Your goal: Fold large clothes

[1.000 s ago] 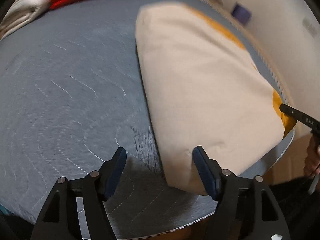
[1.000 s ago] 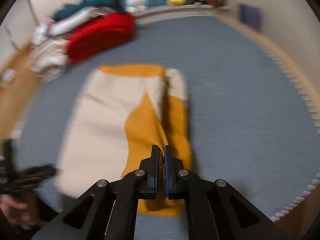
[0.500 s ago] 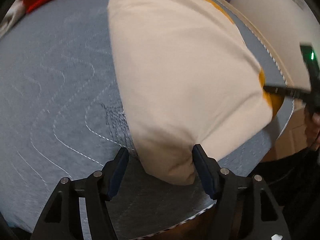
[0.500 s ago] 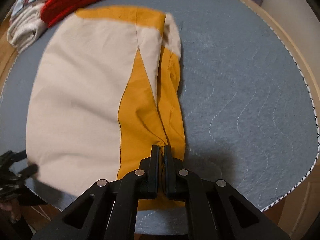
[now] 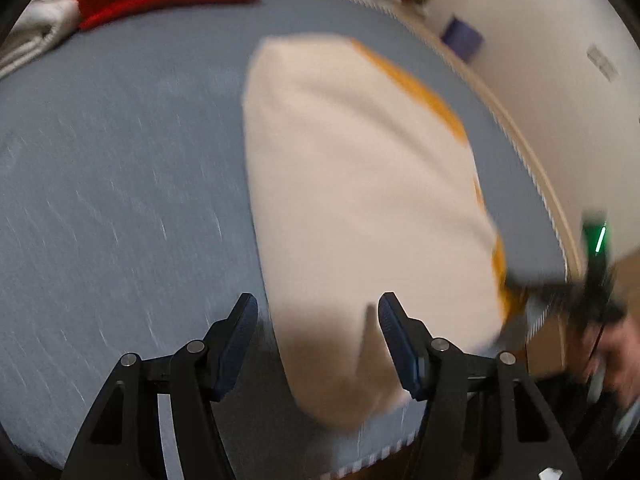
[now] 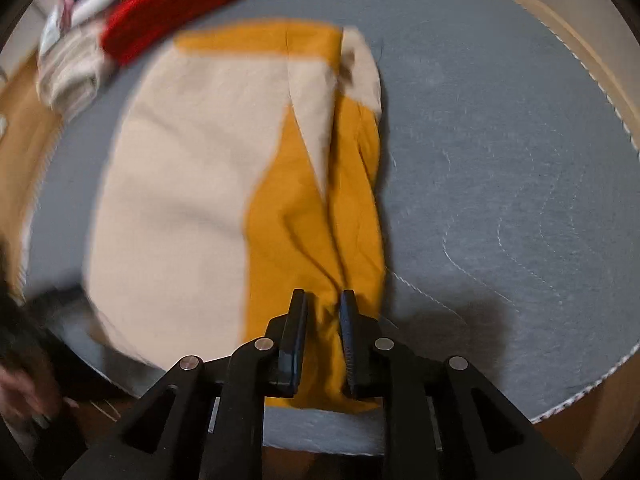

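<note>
- The cream-and-mustard garment [image 6: 192,200] lies flat on the grey quilted mat [image 6: 520,160], its long axis running from the near edge of the mat away toward the far side where the other clothes are piled.
- In the right wrist view the cream panel takes the left half and the mustard panel [image 6: 304,216] the right, with a mustard band across the far end; a bunched mustard fold runs down the right edge toward the camera.
- The right gripper [image 6: 323,336] points steeply down at the near end of that mustard fold. Its jaws have just been opening, and now a narrow gap shows, with the mustard cloth between the pads (the pads no longer pinch it, as far as the view shows).
- The left gripper [image 5: 316,344] also tilts down, over the near cream corner [image 5: 344,380] of the garment. Its jaws stand wide apart and have just been closing a little; the cream cloth lies between them, not squeezed by either pad.
- This view is motion-blurred, so the edge detail is soft.
- At the right edge of the left wrist view, the other gripper's black body with a green light [image 5: 596,236] shows, and a hand [image 5: 616,356] below it.
- A red folded garment [image 6: 172,4] and pale folded ones [image 6: 68,68] sit at the far left of the mat, well apart from the cream piece.
</note>
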{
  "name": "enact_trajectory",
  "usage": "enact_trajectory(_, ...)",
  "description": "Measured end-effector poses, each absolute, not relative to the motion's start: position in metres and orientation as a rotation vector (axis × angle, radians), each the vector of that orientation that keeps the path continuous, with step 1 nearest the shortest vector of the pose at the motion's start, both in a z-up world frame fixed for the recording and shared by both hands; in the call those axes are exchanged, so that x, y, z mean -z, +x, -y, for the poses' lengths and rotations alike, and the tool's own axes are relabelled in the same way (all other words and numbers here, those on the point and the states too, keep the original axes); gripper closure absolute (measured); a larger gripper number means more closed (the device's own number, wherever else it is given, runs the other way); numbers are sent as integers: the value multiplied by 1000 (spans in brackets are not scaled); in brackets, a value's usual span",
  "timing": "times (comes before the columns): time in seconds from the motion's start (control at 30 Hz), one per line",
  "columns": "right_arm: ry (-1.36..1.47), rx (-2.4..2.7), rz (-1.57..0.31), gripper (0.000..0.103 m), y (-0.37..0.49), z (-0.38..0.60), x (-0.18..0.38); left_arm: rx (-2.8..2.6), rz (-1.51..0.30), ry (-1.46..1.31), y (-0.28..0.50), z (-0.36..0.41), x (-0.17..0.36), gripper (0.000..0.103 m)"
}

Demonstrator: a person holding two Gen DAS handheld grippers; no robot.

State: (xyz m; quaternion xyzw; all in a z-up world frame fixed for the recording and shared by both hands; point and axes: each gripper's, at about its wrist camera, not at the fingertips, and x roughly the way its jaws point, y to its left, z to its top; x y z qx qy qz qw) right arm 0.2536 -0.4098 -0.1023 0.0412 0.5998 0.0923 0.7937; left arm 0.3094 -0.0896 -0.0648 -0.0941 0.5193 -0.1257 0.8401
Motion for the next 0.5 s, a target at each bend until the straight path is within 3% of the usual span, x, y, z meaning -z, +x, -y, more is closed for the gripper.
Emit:
enact_trajectory(0.1,9,-179,-1389,99,249,407,129,256,-1040,-182,345,100,49,44)
enact_trajectory(0.37,-14,-195,-1391,101,246,412,137,240,-1047,-77,448,132,67,56)
enact_trajectory(0.5,-48,-193,-1408,101,253,410,141,197,-1072,-117,492,133,85,57)
